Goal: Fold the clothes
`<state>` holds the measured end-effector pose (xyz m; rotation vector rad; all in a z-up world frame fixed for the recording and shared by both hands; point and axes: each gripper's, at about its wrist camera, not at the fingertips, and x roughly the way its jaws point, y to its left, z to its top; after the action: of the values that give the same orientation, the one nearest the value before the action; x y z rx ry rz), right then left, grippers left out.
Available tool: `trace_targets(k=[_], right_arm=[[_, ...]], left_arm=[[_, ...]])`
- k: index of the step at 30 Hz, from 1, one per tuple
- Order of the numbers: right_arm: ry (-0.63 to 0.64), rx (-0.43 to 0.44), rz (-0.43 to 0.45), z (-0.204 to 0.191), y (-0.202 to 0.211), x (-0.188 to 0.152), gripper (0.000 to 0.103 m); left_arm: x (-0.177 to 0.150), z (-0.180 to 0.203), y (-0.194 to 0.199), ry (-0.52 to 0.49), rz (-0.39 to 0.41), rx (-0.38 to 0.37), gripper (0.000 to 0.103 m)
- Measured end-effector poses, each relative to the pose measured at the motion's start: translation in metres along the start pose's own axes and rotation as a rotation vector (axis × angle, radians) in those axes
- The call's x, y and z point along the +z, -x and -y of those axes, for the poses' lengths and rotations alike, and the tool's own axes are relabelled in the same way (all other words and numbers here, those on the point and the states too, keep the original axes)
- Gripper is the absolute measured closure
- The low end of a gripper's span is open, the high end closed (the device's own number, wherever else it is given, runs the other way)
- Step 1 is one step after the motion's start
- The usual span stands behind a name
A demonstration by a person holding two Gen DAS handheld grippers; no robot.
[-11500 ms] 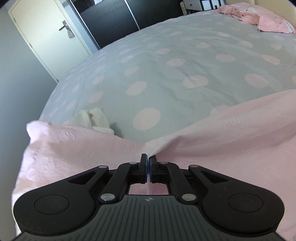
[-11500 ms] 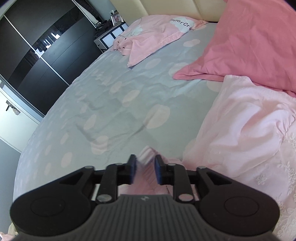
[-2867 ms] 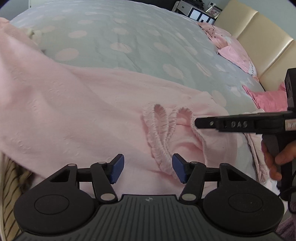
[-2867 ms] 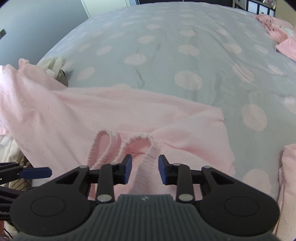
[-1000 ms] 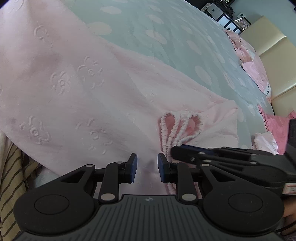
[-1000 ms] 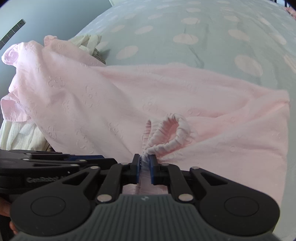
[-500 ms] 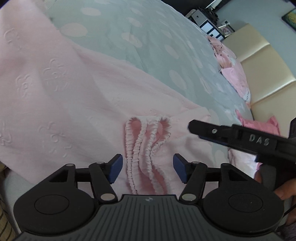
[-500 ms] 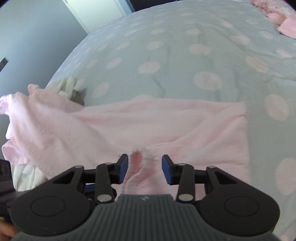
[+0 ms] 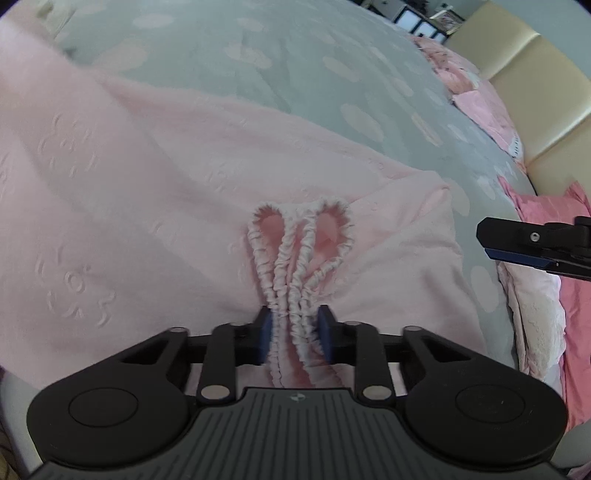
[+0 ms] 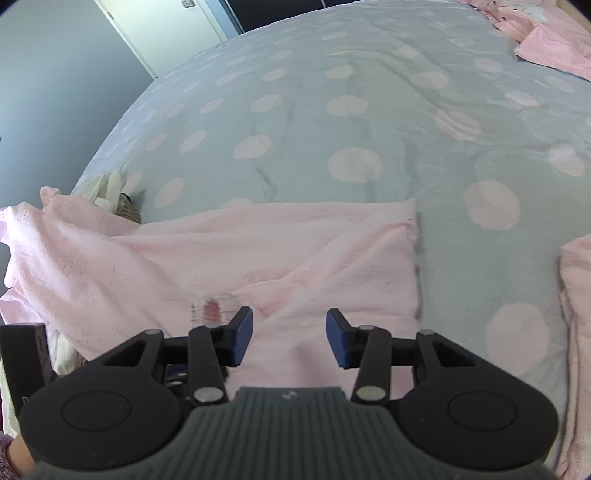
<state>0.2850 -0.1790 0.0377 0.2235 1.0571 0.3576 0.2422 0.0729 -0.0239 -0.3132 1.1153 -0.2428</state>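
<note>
The left gripper has just been closing, its fingers pinching the pink garment's ruffled straps. The right gripper has just been opening, fingers released. A strap could be slipping free, spoiling the fold.

My left wrist camera looks steeply down along its gripper, close over the pink garment, facing the headboard. My right one faces the door. Both share the garment and the dotted bed.
</note>
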Motion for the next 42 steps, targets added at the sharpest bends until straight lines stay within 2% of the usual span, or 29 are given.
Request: trace_targets(k=[3,11,16,19,21,27,36,42], right_arm=[[-0.019,-0.033,0.006,0.016,0.008,0.0,0.054],[-0.008,-0.096,0.011,0.046,0.035,-0.01,0.046],[0.054,-0.098,-0.01,0.046,0.049,-0.029,0.041],[0.093,-0.094,-0.031,0.04,0.053,-0.042,0.035],[0.115,-0.09,-0.043,0.037,0.055,-0.049,0.034],[0.169,-0.095,-0.061,0.03,0.055,-0.06,0.033],[0.147,-0.07,-0.071,0.018,0.04,-0.048,0.032],[0.172,-0.041,-0.099,-0.002,0.014,-0.044,0.032]], left_arm=[[0.003,0.01,0.012,-0.042,0.04,-0.017,0.091],[0.026,0.014,0.058,-0.008,0.137,-0.079,0.092],[0.045,0.015,0.1,0.009,0.229,-0.112,0.092],[0.056,0.014,0.124,0.022,0.268,-0.107,0.092],[0.062,0.01,0.141,0.021,0.288,-0.097,0.092],[0.084,-0.001,0.188,-0.052,0.289,0.019,0.092],[0.119,-0.031,0.262,-0.137,0.306,0.25,0.092],[0.123,-0.081,0.286,-0.093,0.321,0.364,0.092]])
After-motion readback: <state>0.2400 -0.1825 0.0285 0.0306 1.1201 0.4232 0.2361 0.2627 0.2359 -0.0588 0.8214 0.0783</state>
